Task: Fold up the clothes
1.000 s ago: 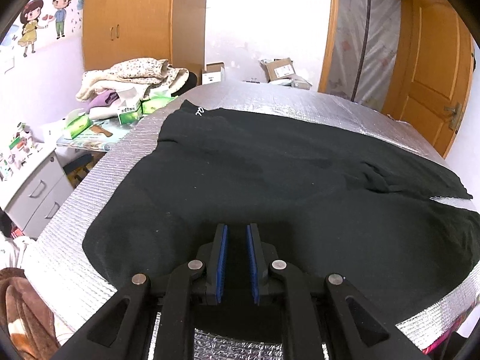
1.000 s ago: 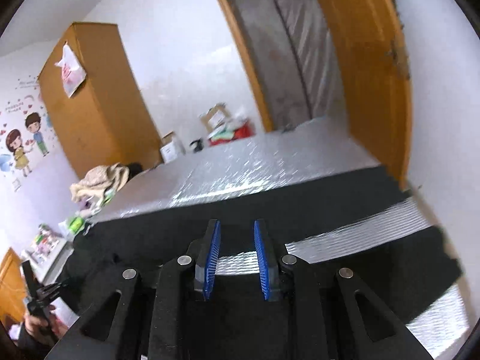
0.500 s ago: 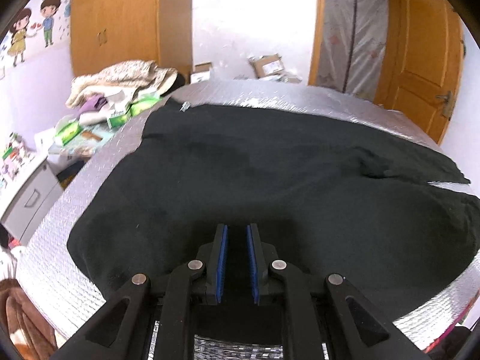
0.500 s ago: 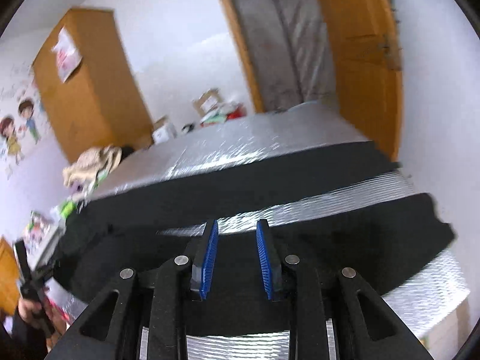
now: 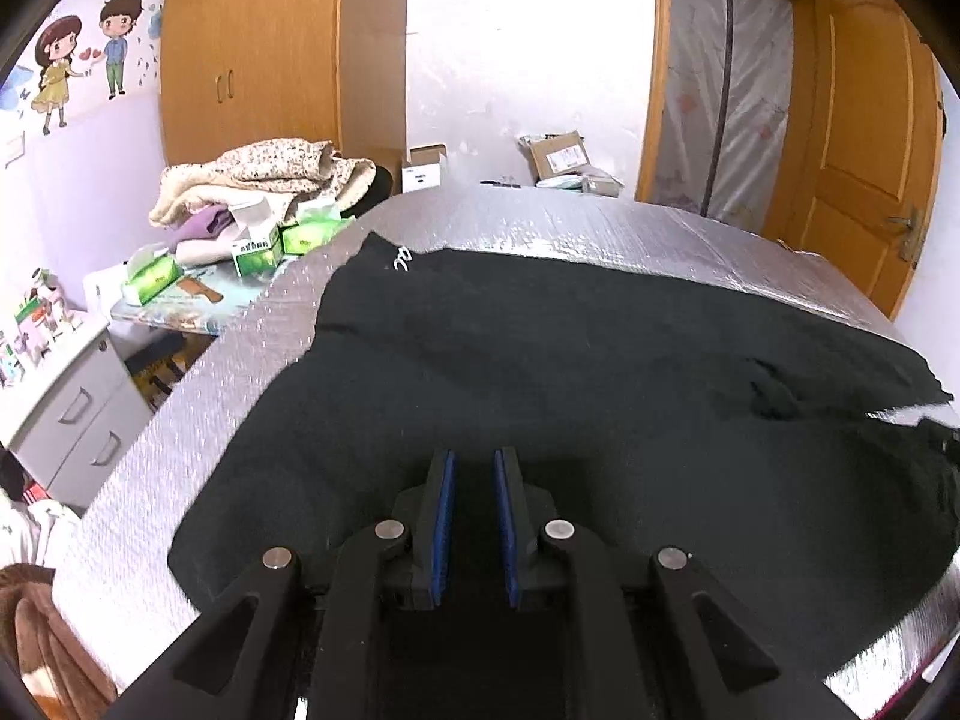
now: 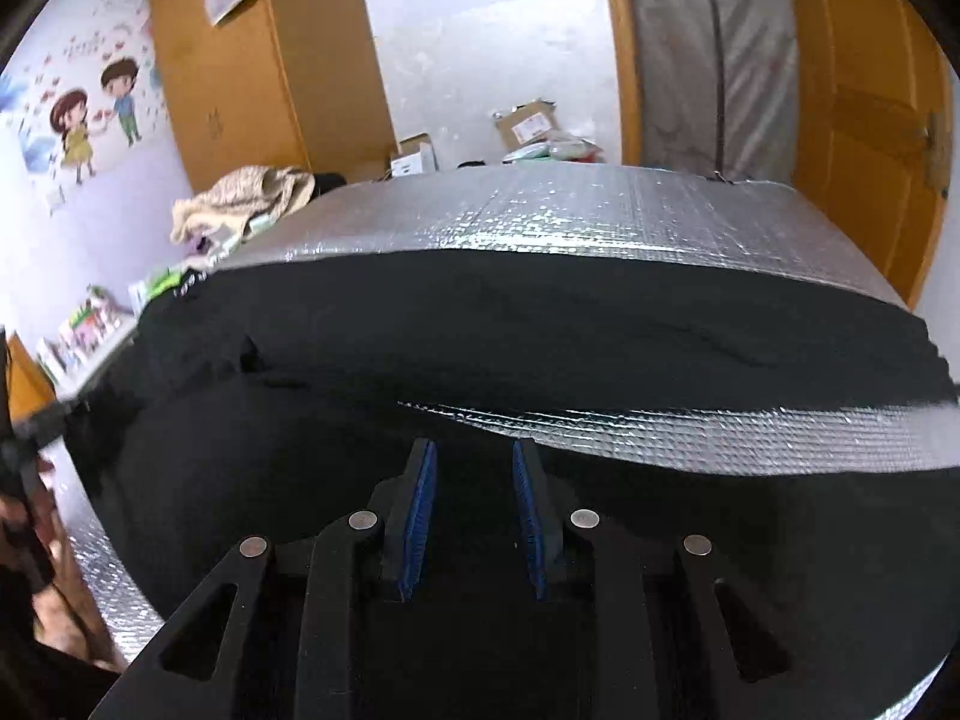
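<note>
Ahead of your left gripper (image 5: 475, 462), jaws apart and empty, black trousers (image 5: 540, 372) lie flat across the foil table (image 5: 570, 222); green tissue boxes (image 5: 255, 252), text unreadable, sit far left. Your right gripper (image 6: 472, 456), jaws parted and empty, points at a foil strip between the legs

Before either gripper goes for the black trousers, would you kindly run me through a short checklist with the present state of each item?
1. Black trousers lie spread on the silver mat: ok.
2. Left gripper holds nothing, jaws apart: ok.
3. Right gripper holds nothing, jaws apart: ok.
4. Trouser legs flat: not ok, a wrinkle shows near the crotch.
5. Mat free of other things around the trousers: ok where visible.
6. Near hem within view: cannot tell, the grippers hide it.
</note>
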